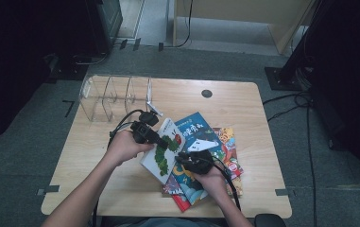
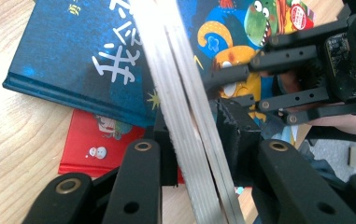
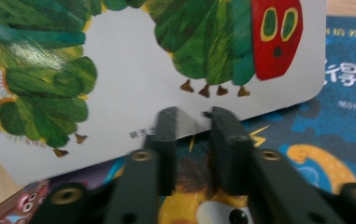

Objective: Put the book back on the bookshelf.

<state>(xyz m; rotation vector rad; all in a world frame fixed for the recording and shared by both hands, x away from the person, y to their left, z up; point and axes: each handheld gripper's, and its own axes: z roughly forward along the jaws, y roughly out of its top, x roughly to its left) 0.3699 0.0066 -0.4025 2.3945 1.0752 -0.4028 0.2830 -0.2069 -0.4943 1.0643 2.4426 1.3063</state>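
Gripping caterpillar book [image 2: 185, 126] edge between left fingers [image 2: 234, 135]; right fingers [image 3: 166, 128] apparently astride.

The high view looks forward and down from above the person's side onto the pale wooden bench [image 1: 121, 189]. The left claw's camera sits close against the white caterpillar board book [image 2: 185, 116], edge-on. The right claw's camera faces that book's cover [image 3: 133, 98] closely. All share the dark blue picture book [image 1: 194, 127].

caterpillar book [image 1: 163, 150] atop book pile [image 1: 215, 163] — rack [image 1: 116, 97] behind (seemingly empty)
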